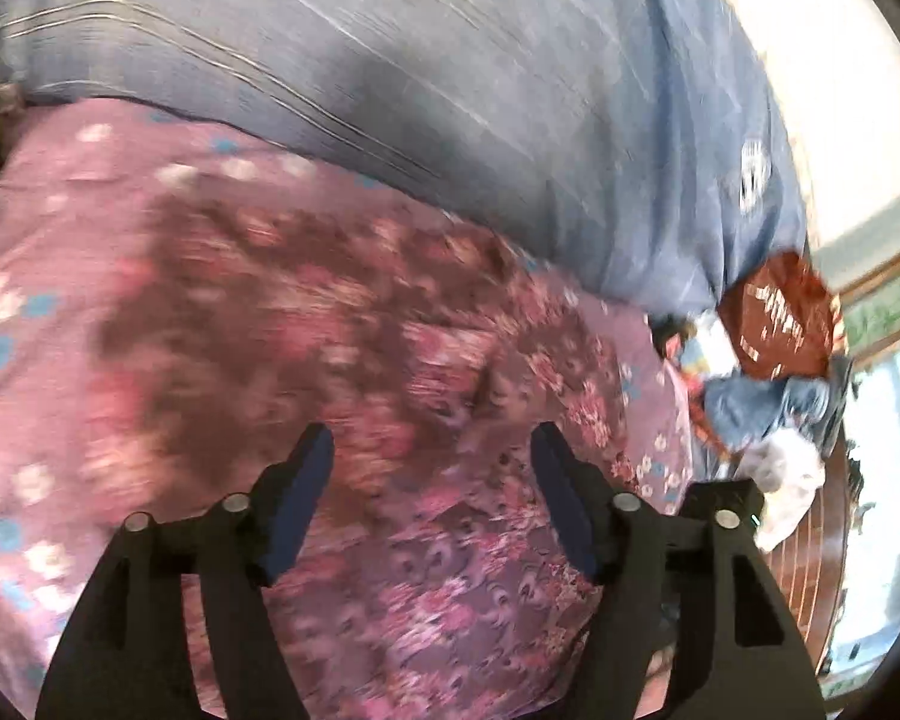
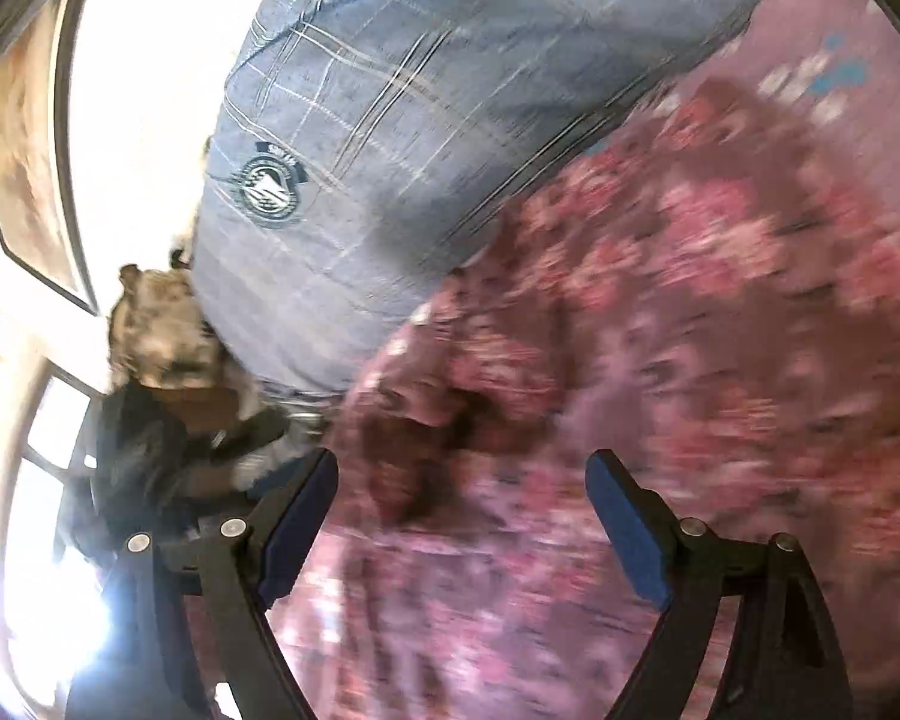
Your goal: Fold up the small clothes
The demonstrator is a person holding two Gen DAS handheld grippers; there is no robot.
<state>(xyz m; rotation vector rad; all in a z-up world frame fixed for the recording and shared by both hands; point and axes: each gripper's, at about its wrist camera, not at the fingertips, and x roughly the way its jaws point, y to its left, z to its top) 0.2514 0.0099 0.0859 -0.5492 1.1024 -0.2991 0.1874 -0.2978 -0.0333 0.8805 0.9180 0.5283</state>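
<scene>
In the left wrist view, your left hand-held gripper (image 1: 432, 450) hangs spread over the floral garment (image 1: 342, 324), nothing between its pads; the cloth lies flat on the pink bedsheet (image 1: 42, 228), probably laid out for folding. Its long axis seems to run from 10 to 4 o'clock, though blur hides the ends. A blue pillow (image 1: 450, 90) sits at 12.

In the right wrist view, your right hand-held gripper (image 2: 465, 462) is also spread and empty, the garment filling 3 to 6 o'clock.
</scene>
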